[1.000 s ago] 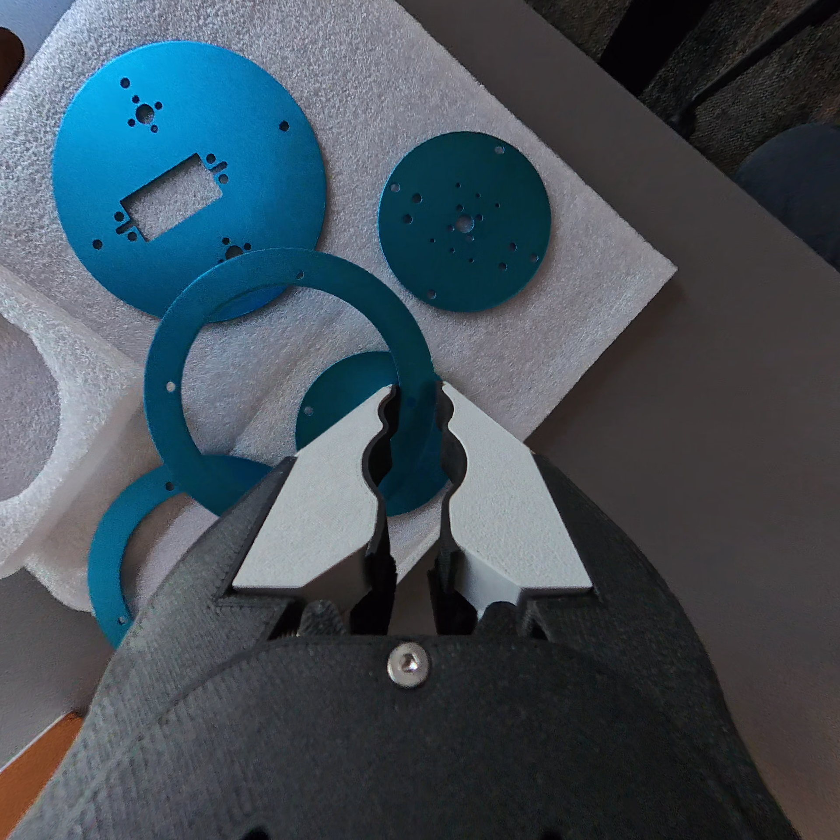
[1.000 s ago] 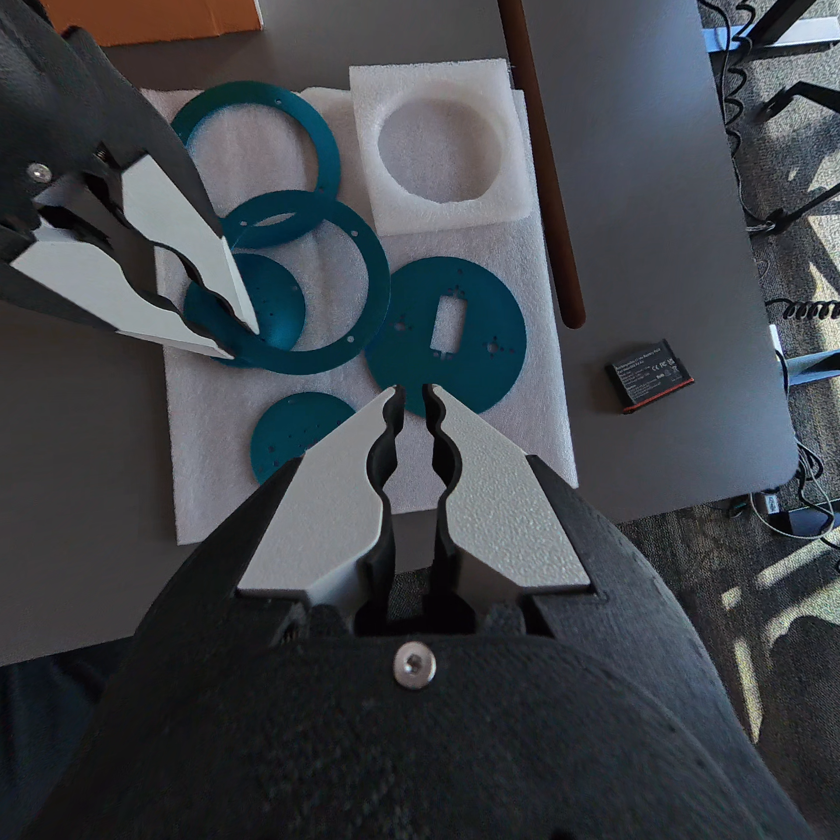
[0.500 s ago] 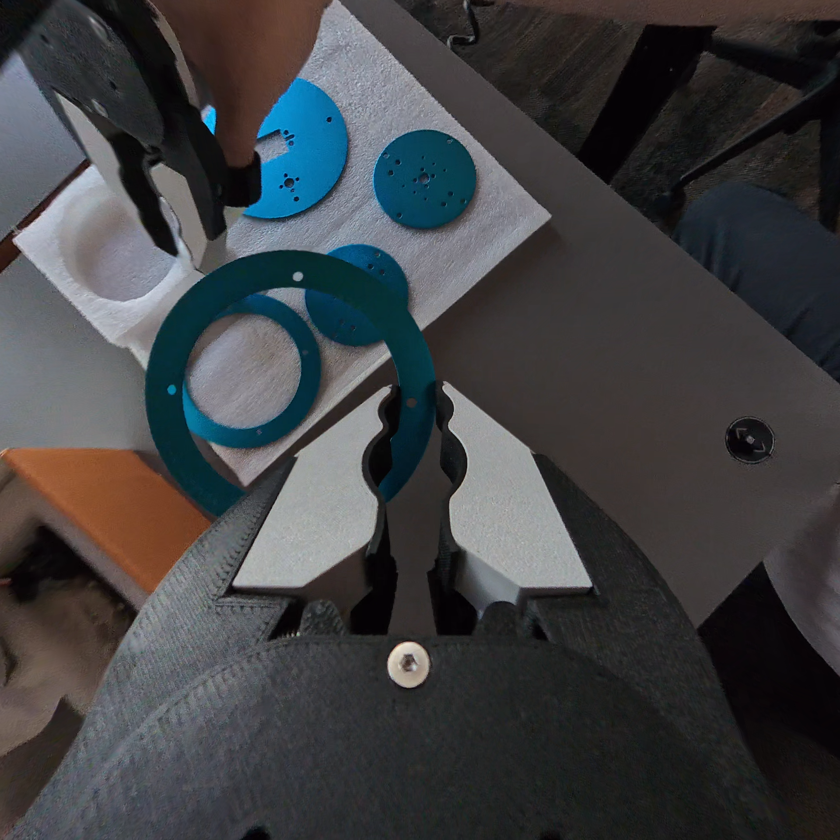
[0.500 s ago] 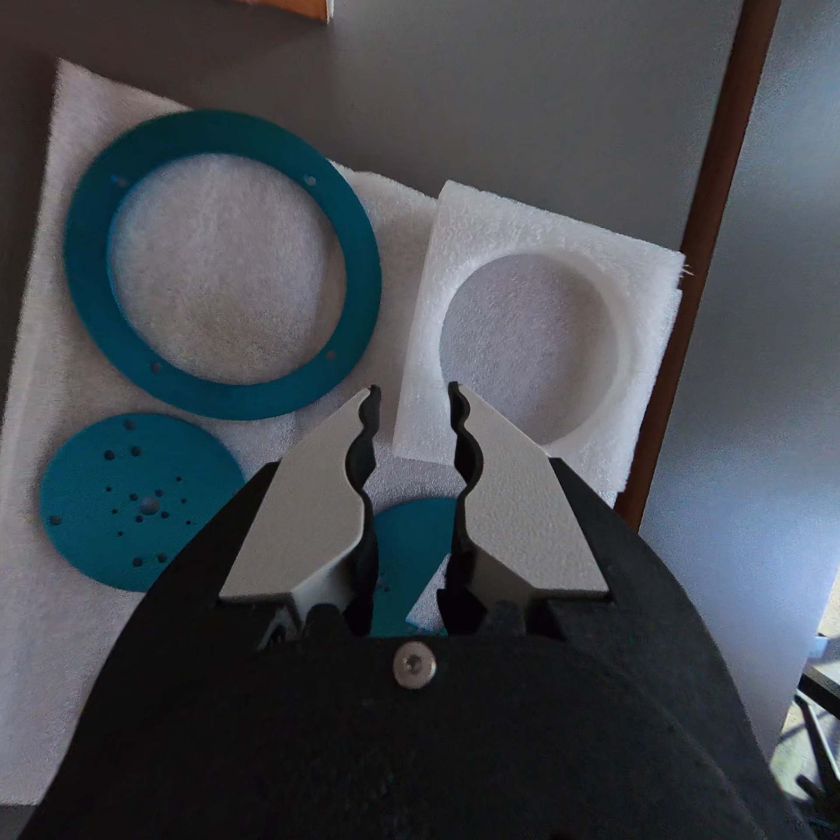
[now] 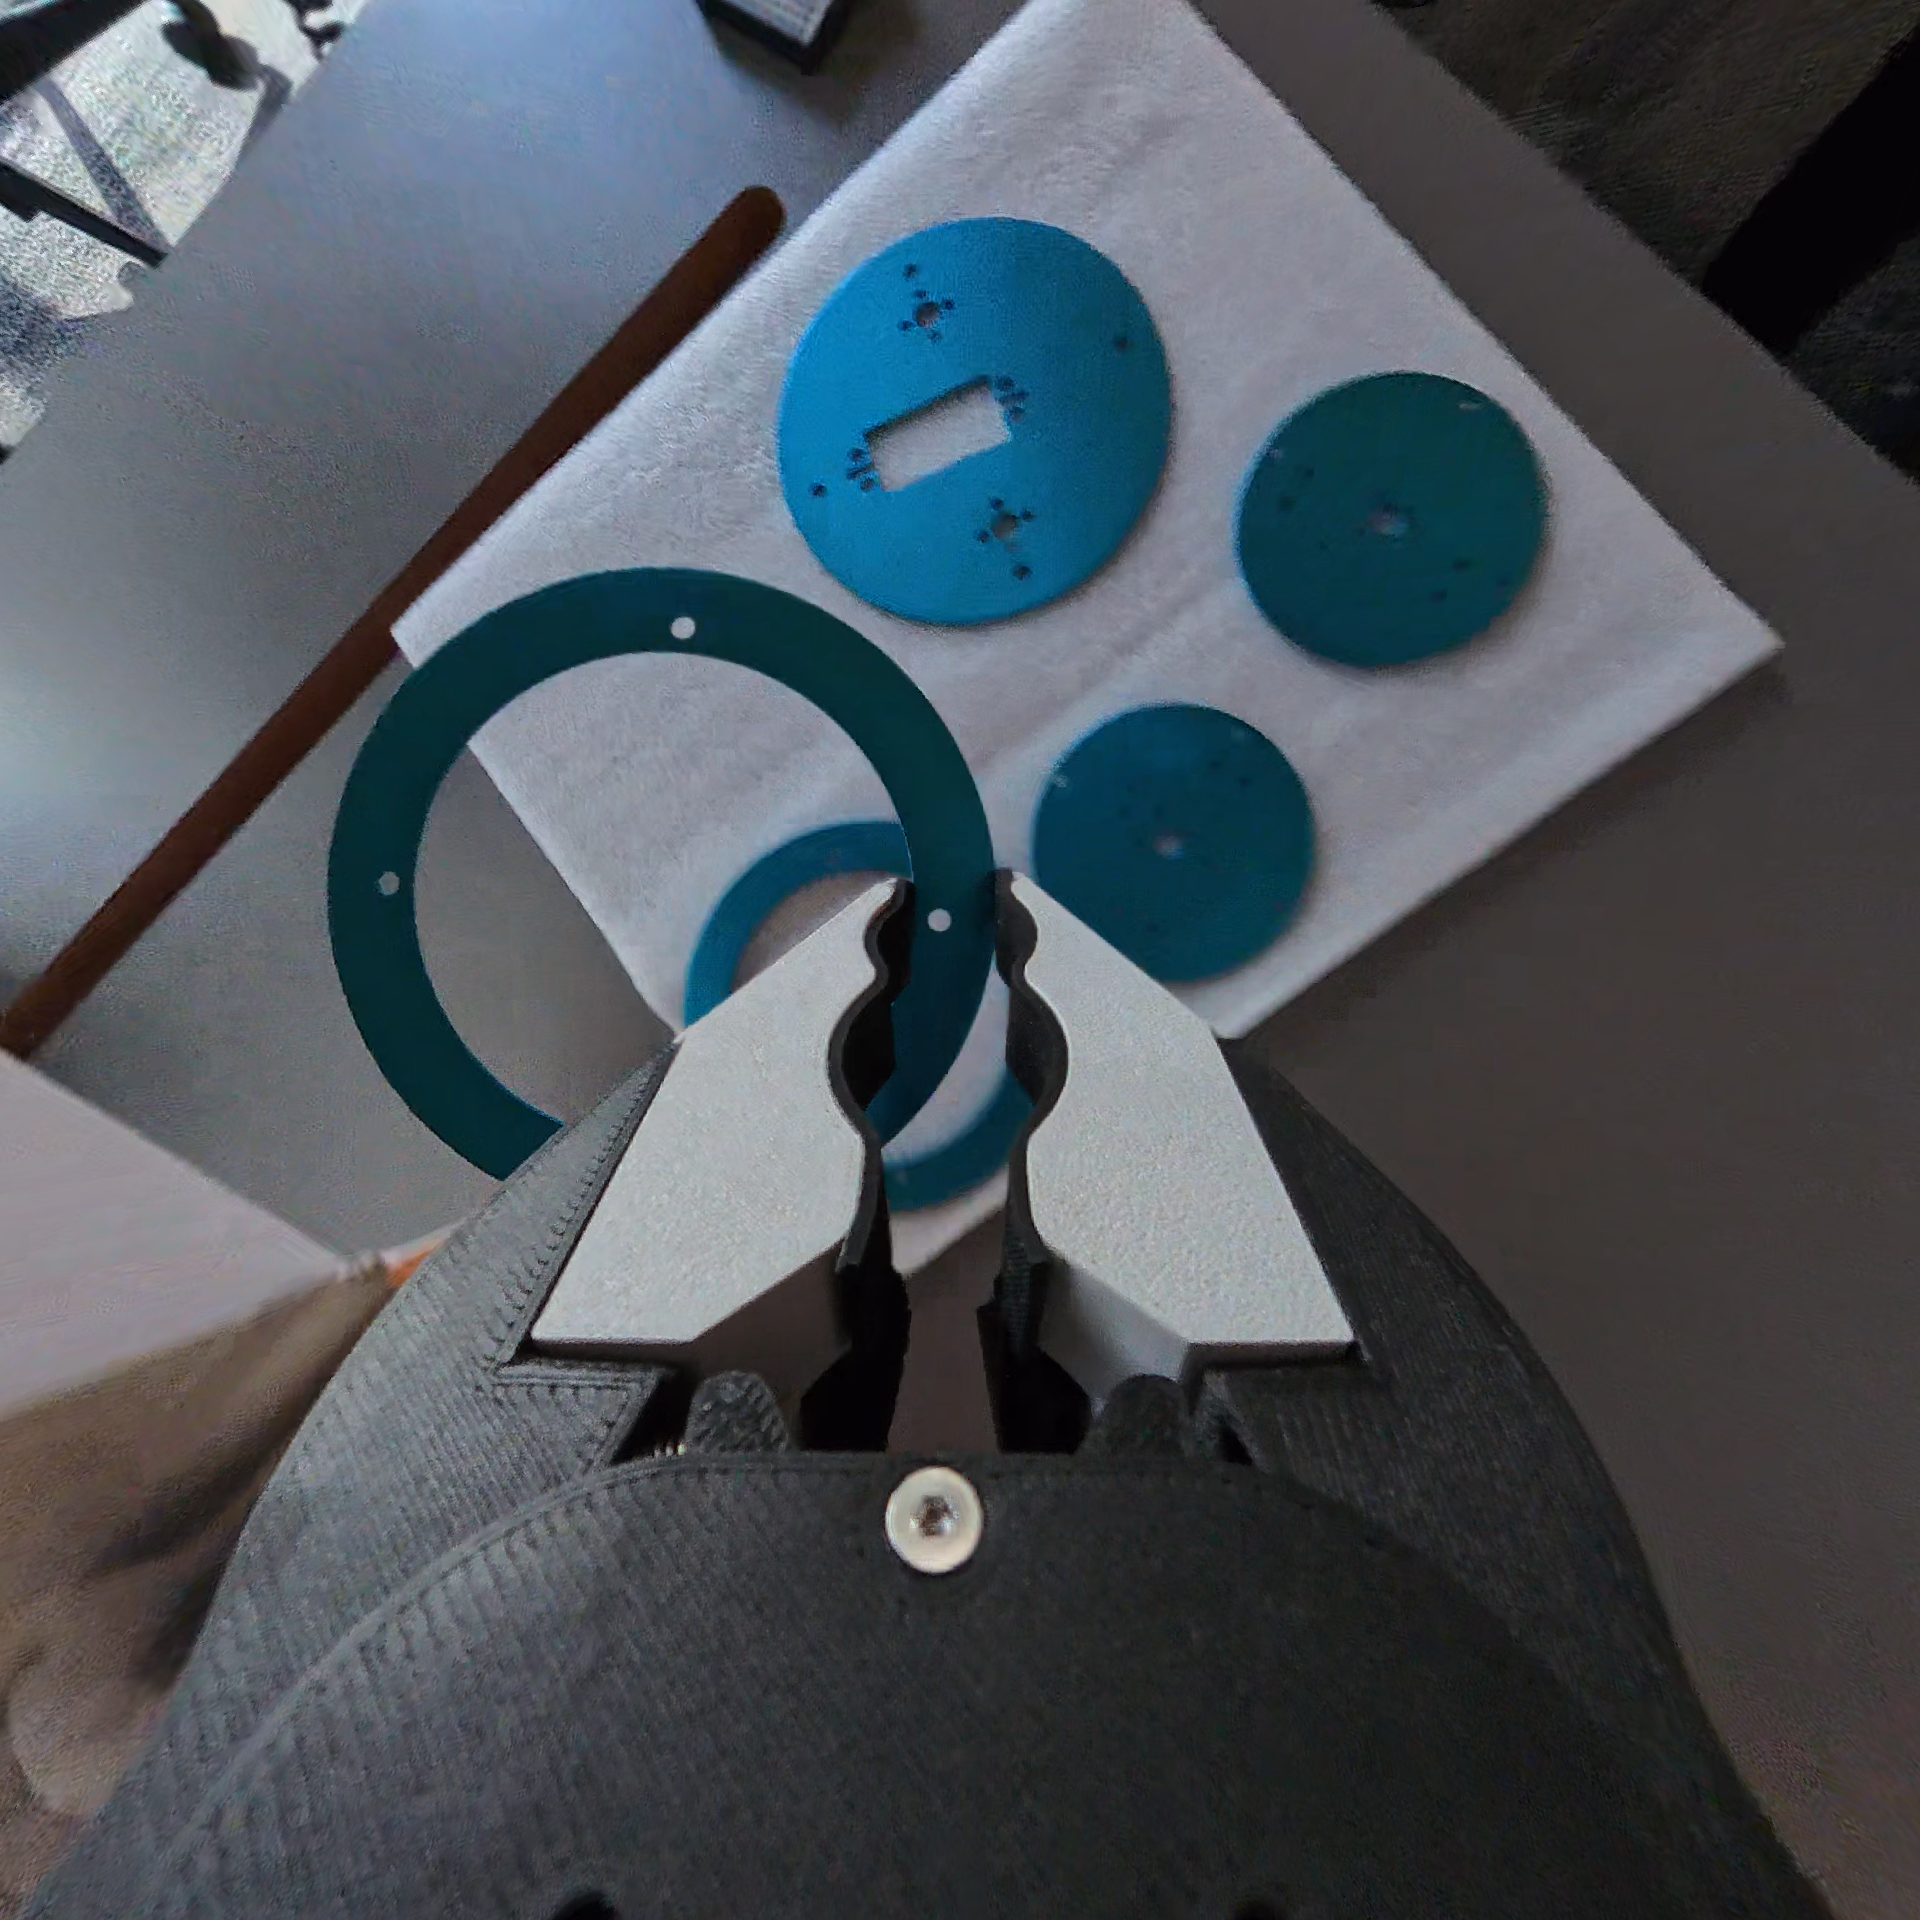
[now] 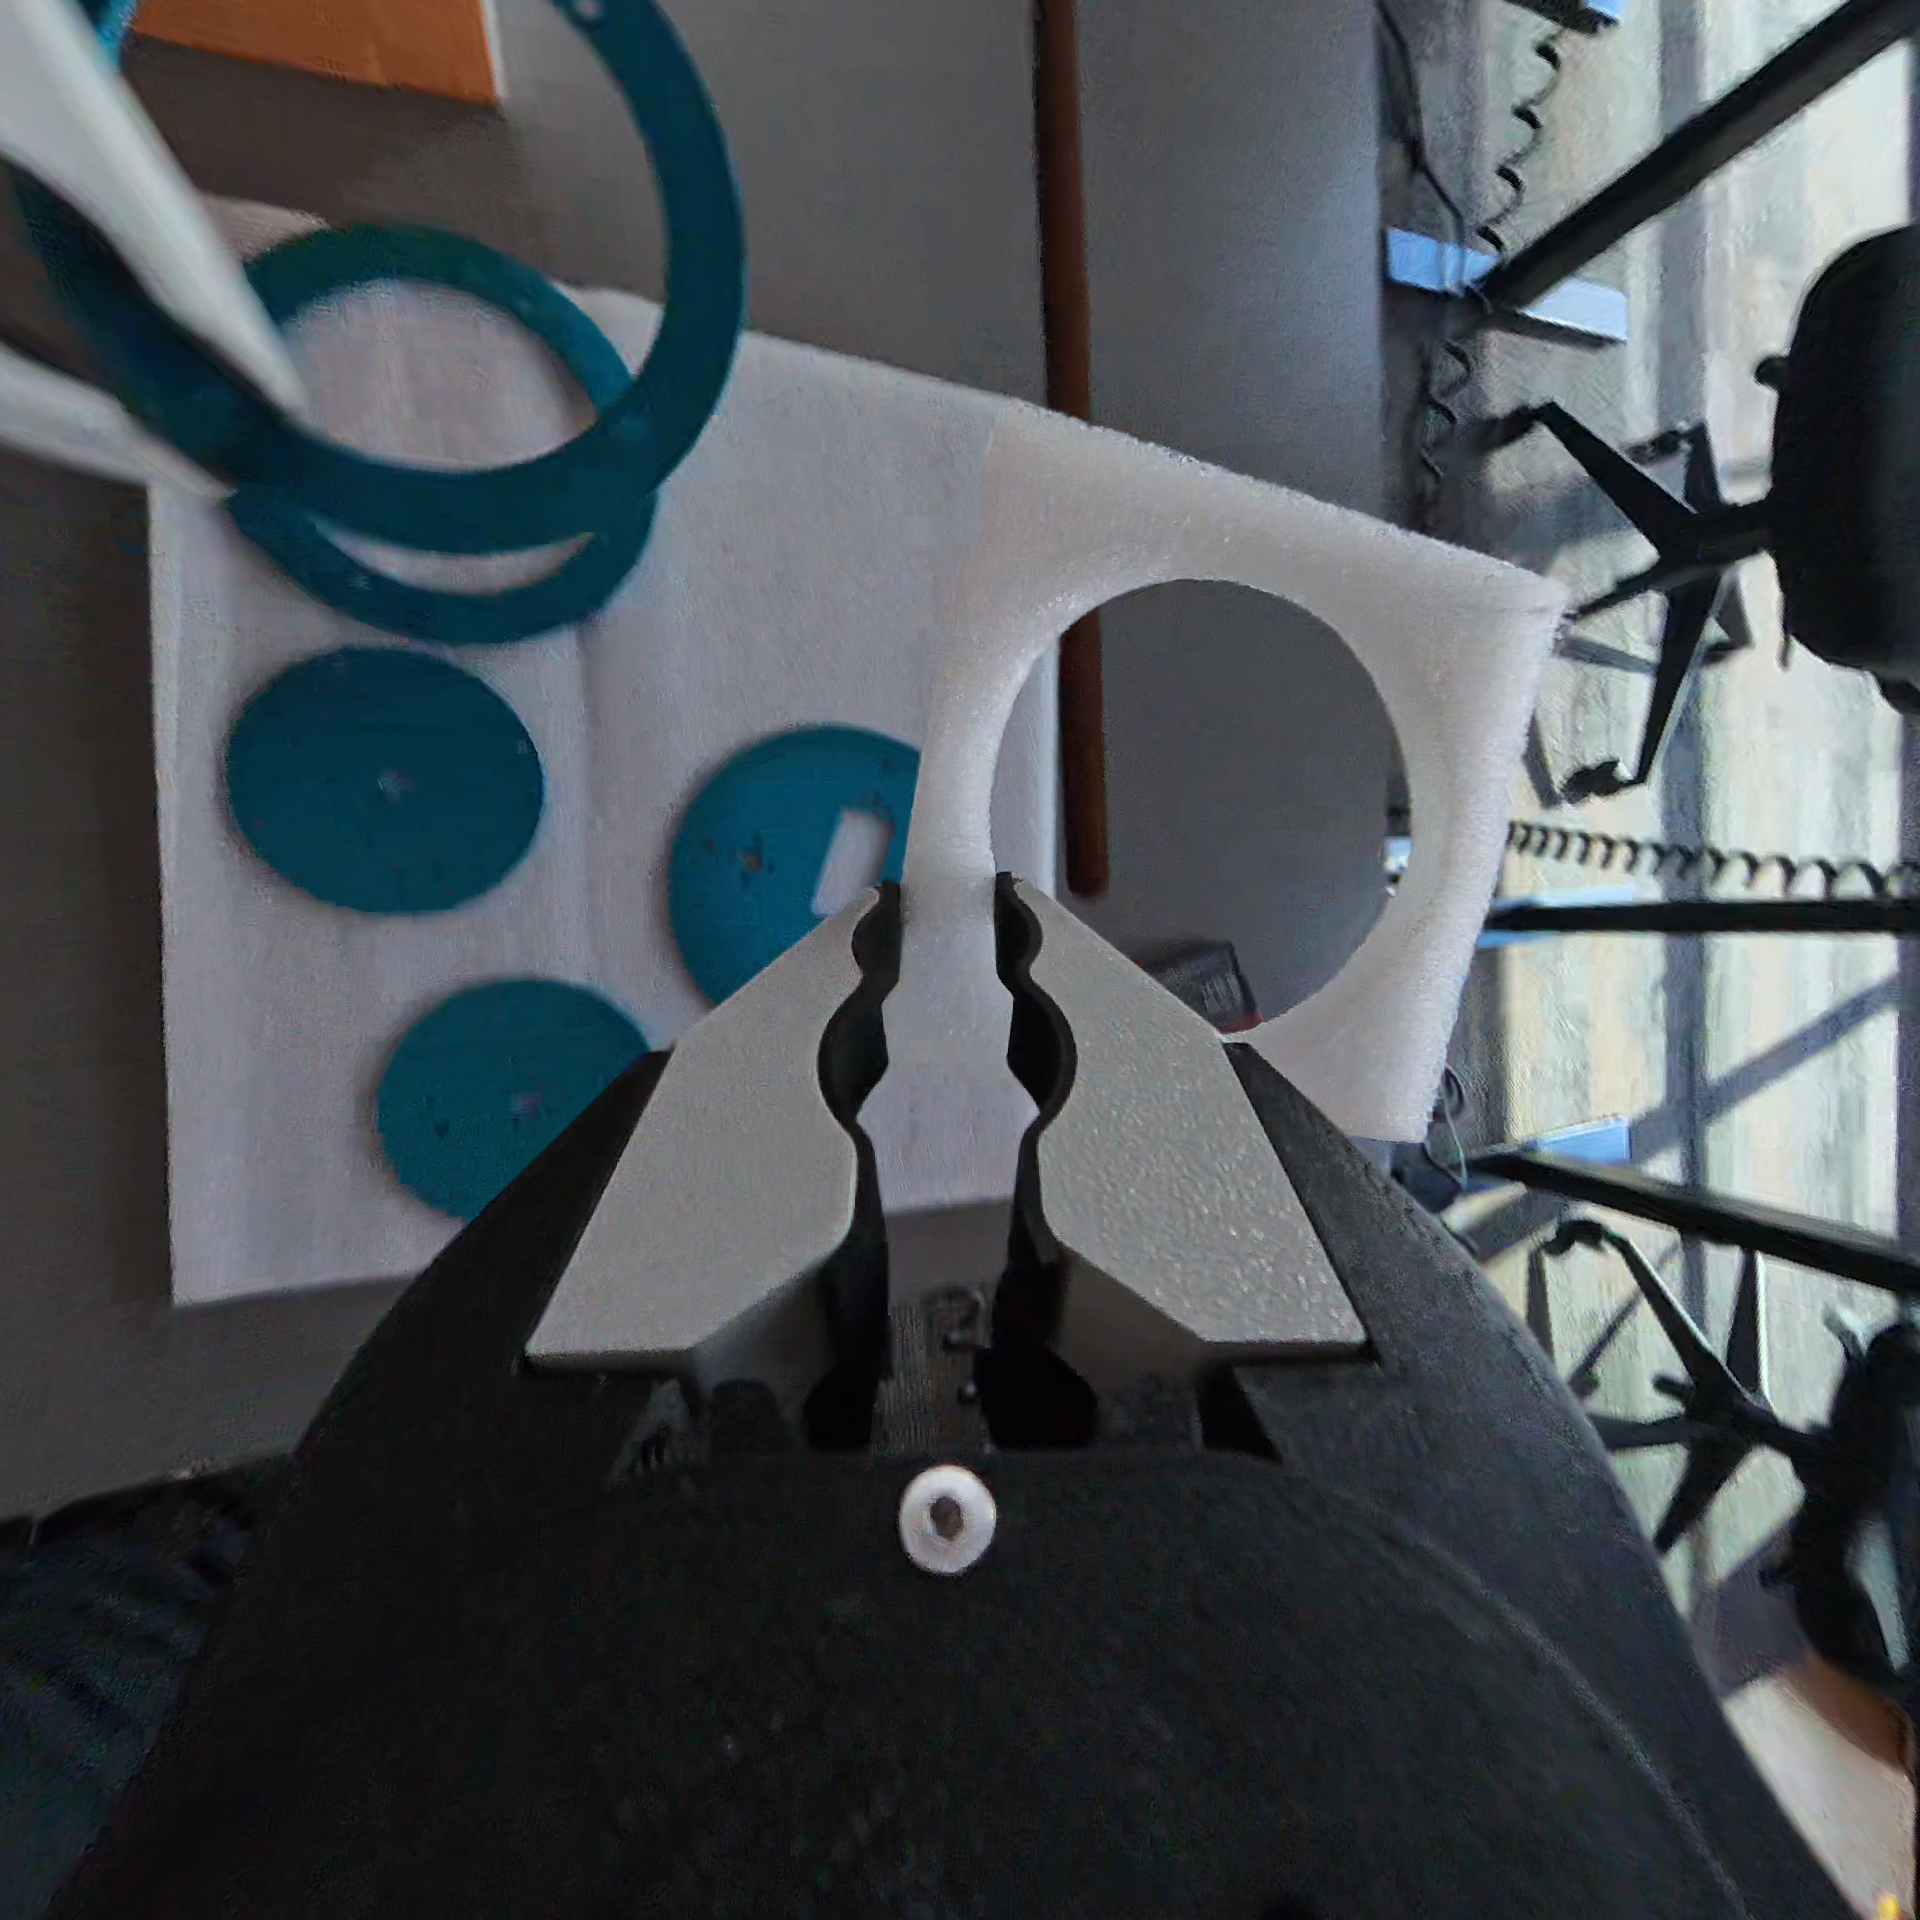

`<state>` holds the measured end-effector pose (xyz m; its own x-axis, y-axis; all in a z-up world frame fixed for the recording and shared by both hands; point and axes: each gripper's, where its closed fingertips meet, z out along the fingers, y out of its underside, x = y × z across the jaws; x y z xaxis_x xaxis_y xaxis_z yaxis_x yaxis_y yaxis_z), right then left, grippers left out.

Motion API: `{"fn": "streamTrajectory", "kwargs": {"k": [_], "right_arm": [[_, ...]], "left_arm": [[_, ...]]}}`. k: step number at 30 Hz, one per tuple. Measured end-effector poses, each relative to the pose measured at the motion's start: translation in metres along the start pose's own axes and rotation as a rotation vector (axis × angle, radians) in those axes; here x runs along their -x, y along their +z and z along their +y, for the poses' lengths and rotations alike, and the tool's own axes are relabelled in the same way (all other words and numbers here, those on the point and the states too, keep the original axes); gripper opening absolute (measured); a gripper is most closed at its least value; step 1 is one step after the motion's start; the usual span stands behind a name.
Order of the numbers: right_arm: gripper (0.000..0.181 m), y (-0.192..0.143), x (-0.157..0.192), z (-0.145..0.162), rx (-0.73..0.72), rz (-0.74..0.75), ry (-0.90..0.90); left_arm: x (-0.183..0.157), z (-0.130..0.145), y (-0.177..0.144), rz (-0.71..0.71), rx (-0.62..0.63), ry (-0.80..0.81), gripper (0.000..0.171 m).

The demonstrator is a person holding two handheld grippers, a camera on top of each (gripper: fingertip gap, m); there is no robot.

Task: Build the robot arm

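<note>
- Grey tabletop (image 5: 312,312), with a white foam sheet (image 5: 1091,156) running from centre to upper right of the left wrist view; a dark brown rod (image 5: 416,582) lies diagonally along its left edge.
- Left gripper (image 5: 951,883): fingers clamped on the rim of the large blue ring (image 5: 665,613), which is held clear of the sheet at centre-left of frame.
- Right gripper (image 6: 945,883): fingers clamped on the thin wall of a white foam block (image 6: 1247,520) with a round cut-out, lifted at centre-right of the right wrist view.
- On the sheet: smaller blue ring (image 5: 727,925) partly under the left fingers, slotted blue disc (image 5: 1039,540) at upper centre, two drilled blue discs (image 5: 1455,582) (image 5: 1226,914) to the right.
- Handling, my read: the ring looks thin, stiff, light and smooth, so it could pivot in a rim pinch. Grip across the band, away from the small holes.
- Foam looks soft and very light; it squashes where pinched. The thicker corner is a safer hold than the thin wall.
</note>
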<state>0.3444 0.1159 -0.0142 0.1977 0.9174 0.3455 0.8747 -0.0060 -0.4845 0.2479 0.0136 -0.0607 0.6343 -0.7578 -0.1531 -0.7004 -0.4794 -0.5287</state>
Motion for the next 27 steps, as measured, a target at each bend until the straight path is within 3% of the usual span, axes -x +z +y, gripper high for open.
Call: {"fn": "streamTrajectory", "kwargs": {"k": [3, 8, 12, 15, 17, 18, 22, 24, 27], "right_arm": [[0.017, -0.075, -0.007, 0.048, 0.023, 0.068, 0.07], [0.018, -0.163, 0.028, 0.108, 0.077, 0.101, 0.112], [0.018, -0.189, 0.07, 0.128, 0.09, 0.061, 0.113], [0.018, -0.186, 0.099, 0.134, 0.097, 0.026, 0.101], [0.018, -0.177, 0.122, 0.134, 0.094, -0.02, 0.097], [0.018, -0.171, 0.135, 0.133, 0.085, -0.043, 0.098], [0.018, -0.134, 0.214, 0.101, -0.029, -0.214, 0.1], [0.018, -0.106, 0.264, 0.074, -0.062, -0.331, 0.065], [0.017, -0.058, 0.317, 0.048, -0.004, -0.392, -0.072]], "left_arm": [[0.034, -0.023, 0.051, 0.021, 0.035, -0.048, 0.014], [0.056, -0.029, 0.111, 0.091, 0.108, -0.148, 0.014], [0.06, -0.022, 0.126, 0.08, 0.124, -0.149, 0.014], [0.058, -0.015, 0.136, 0.103, 0.137, -0.188, 0.014], [0.062, -0.022, 0.135, 0.092, 0.079, -0.237, 0.021], [0.064, -0.026, 0.13, 0.086, 0.047, -0.255, 0.041], [0.052, -0.046, 0.071, 0.098, -0.175, -0.298, 0.068], [0.043, -0.039, 0.021, 0.048, -0.263, -0.325, 0.066], [0.02, 0.002, -0.051, -0.02, -0.281, -0.384, 0.063]]}}
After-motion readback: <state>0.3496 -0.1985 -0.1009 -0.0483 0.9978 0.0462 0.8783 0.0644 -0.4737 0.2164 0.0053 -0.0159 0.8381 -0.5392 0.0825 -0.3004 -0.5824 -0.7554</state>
